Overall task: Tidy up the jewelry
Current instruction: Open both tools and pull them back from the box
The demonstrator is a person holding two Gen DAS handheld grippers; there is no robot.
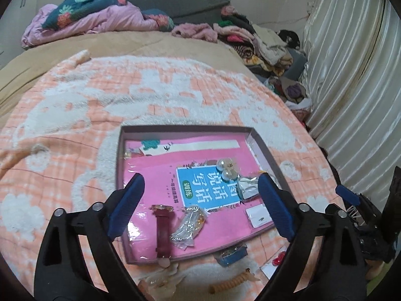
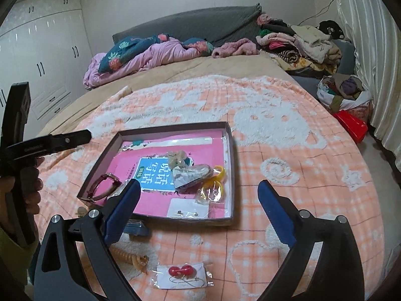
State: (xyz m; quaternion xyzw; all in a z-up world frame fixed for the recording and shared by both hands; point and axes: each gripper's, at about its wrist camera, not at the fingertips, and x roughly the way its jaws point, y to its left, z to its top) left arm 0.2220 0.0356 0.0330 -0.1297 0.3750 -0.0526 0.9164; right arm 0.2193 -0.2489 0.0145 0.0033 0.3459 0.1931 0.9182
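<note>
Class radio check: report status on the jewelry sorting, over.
Left gripper and right gripper open, empty. Tray holds watch. Red earrings outside. Nothing blocking.

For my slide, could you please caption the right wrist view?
Open right hand-held gripper above shallow box of jewelry, red earrings outside.

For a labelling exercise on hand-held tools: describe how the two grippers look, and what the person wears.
Both the left gripper and the right gripper have black plastic arms with triangular cut-outs, silver round pivot bolts, and long blue textured fingers. The right view shows a yellow-green sleeve. No cables show.
</note>
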